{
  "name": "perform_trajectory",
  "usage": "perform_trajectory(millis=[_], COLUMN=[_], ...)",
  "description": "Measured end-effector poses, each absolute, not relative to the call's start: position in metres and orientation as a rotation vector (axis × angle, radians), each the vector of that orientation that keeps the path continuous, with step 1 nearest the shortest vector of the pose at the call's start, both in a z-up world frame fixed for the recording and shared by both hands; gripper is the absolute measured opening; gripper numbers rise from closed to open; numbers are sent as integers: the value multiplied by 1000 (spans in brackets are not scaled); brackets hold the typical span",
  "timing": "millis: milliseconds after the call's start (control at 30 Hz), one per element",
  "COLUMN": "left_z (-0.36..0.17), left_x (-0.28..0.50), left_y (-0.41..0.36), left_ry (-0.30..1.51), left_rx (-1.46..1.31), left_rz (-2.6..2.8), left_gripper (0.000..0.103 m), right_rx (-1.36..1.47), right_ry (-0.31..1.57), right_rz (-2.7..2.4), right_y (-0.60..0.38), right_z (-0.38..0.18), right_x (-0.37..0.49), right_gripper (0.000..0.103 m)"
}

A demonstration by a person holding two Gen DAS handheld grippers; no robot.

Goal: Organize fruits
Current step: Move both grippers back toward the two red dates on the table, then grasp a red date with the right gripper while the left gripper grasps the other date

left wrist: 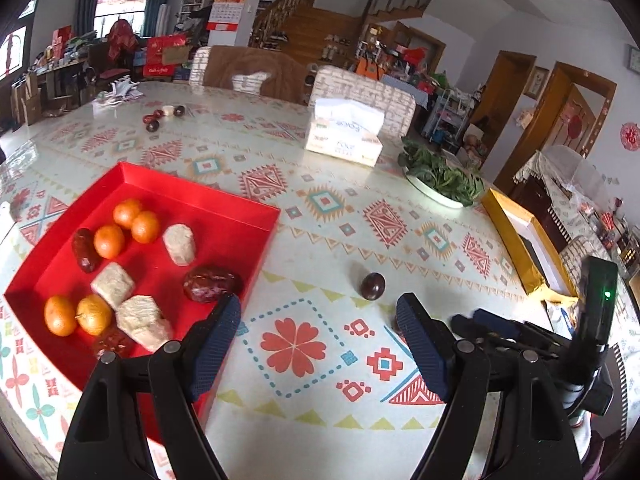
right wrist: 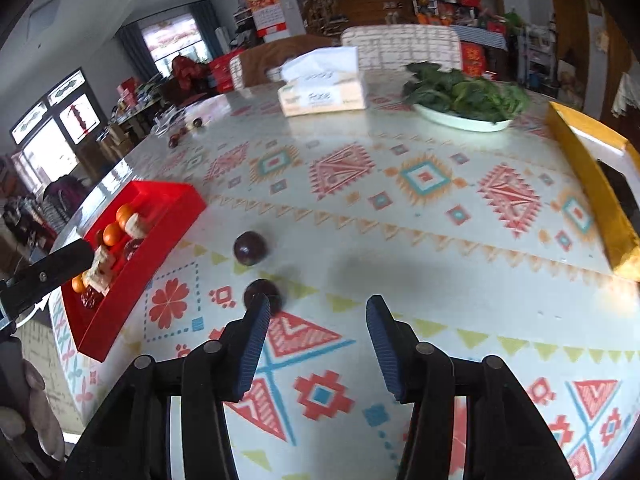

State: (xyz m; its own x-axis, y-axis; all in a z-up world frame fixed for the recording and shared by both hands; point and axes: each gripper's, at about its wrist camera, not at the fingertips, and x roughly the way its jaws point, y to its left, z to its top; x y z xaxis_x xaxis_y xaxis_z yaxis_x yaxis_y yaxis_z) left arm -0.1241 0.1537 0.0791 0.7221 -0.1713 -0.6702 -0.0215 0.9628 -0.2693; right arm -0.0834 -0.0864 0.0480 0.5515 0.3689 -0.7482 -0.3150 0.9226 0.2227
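- The left gripper (left wrist: pixel 318 316), black with blue ribbed pads, hangs over the patterned tablecloth (left wrist: pixel 320 208) with its jaws spread wide and nothing between them; its left finger overlaps the near right wall of the shallow red rectangular tray (left wrist: pixel 200 188).
- Inside that tray lie five small orange citrus fruits (left wrist: pixel 109 241), three pale beige crumbly blocks (left wrist: pixel 180 243) and wrinkled dark red dates (left wrist: pixel 211 283), all resting loose on the tray floor.
- A round dark purple fruit (left wrist: pixel 373 286) sits on the cloth just right of the tray, a little beyond the left gripper's fingertips.
- The right gripper (right wrist: pixel 314 310) is also wide open and empty, low over the cloth.
- In the right wrist view a second dark round fruit (right wrist: pixel 264 295) lies touching or just behind the tip of the right gripper's left finger, outside the jaws; the first purple fruit (right wrist: pixel 249 248) is just beyond it.
- Far across the table, a small cluster of dark fruits (left wrist: pixel 154 121) sits well apart from the tray.
- A white and tan tissue box (left wrist: pixel 345 136) stands at the far side, with a white plate of green leafy vegetables (left wrist: pixel 440 178) to its right.
- A long yellow cardboard box (left wrist: pixel 516 240) lies along the right edge of the table.
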Motion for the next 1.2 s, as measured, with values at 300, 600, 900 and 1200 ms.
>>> perform_trajectory(millis=[300,600,900,1200], left_z=[62,42,10,9], left_x=[-95,-60,-26,-23], left_y=[153,122,82,63], left_ry=[821,886,959,909], left_rx=[-283,-211,-109,22], left_rz=[-85,-127,-178,-163], left_gripper=[80,80,80,25], right_rx=[-17,63,199,196], right_ry=[950,901,913,915], right_rz=[481,465,411,404], right_y=[-40,-64,-104,-104], right_z=[24,31,33,32], right_x=[-66,-66,-51,-50], right_gripper=[35,27,27,28])
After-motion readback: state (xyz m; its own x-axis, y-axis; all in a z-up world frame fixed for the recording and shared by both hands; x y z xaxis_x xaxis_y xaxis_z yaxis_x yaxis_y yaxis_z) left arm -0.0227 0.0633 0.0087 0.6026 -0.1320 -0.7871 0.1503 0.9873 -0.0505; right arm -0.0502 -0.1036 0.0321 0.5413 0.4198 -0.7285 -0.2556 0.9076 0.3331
